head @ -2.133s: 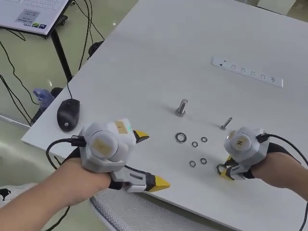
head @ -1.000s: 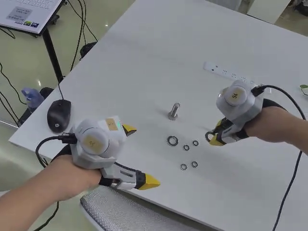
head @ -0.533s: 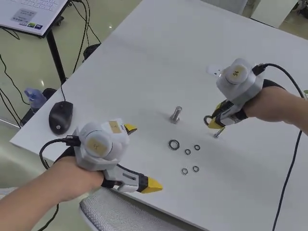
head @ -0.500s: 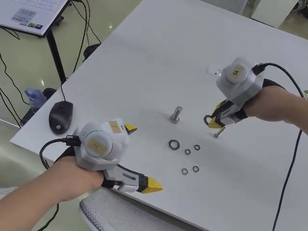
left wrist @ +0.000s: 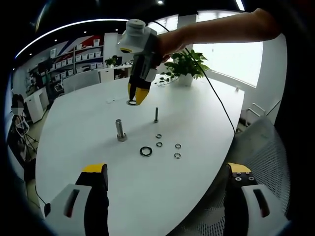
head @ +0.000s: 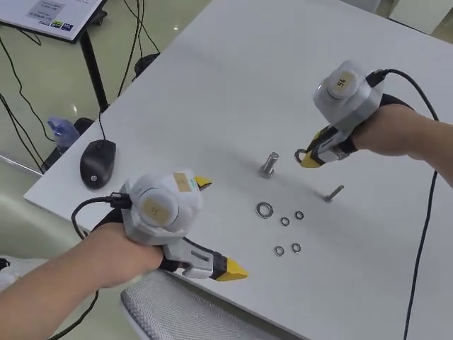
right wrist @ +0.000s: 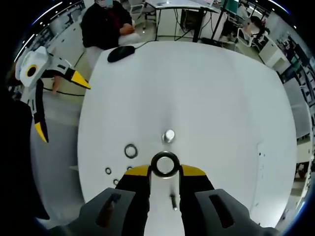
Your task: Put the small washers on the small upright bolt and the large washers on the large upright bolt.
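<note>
Near the large bolt (head: pixel 268 164), right tool (head: pixel 306 160) clamps a washer (right wrist: pixel 165 164).
Left tool (left wrist: pixel 166 169) hangs at the desk (head: pixel 233 85) edge, jaws spread wide.

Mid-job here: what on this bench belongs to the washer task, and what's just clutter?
Job: large bolt, small bolt, loose large washer, four small washers, held large washer in right gripper.
Lying about: mouse, laptop, bottle.
</note>
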{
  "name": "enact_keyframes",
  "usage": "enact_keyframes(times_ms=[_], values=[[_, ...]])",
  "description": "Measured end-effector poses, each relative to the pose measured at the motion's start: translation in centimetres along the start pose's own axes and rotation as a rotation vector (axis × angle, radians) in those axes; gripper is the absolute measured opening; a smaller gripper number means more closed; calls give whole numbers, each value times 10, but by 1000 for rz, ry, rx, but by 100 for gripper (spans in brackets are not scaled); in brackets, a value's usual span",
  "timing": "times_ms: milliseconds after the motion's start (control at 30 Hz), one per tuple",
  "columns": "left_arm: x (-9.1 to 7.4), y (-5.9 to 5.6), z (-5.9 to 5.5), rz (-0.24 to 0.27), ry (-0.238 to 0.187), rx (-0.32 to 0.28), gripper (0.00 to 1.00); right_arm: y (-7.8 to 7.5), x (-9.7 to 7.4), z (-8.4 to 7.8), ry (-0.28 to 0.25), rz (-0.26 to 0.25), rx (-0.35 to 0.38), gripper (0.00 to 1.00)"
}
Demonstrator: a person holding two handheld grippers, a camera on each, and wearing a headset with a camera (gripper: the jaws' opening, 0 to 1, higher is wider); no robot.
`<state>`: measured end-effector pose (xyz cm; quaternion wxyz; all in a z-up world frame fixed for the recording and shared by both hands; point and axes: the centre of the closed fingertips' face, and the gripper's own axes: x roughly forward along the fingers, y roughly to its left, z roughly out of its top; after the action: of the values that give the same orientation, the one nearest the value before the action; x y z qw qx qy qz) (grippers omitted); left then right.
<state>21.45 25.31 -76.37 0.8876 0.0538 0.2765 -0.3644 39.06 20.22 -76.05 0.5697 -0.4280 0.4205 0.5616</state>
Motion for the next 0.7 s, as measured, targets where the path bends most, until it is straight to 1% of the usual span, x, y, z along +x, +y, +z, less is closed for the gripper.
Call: enact_keyframes(times_ms=[67, 200, 333, 533, 700], values=[[1, 2, 0, 3, 0, -3, 99, -3, 2, 5, -7, -1, 3, 22], [5, 5, 2, 10, -2, -1, 99, -6, 10, 10, 7, 0, -19, 22], [7, 6, 4, 10, -7, -2, 99, -6, 18, 15, 16, 1, -34, 22], [7, 8, 2, 17, -5, -11, 98, -8, 33, 24, 23, 10, -47, 22], [5, 10, 1, 25, -8, -25, 97, -8, 43, 26, 36, 20, -58, 22]])
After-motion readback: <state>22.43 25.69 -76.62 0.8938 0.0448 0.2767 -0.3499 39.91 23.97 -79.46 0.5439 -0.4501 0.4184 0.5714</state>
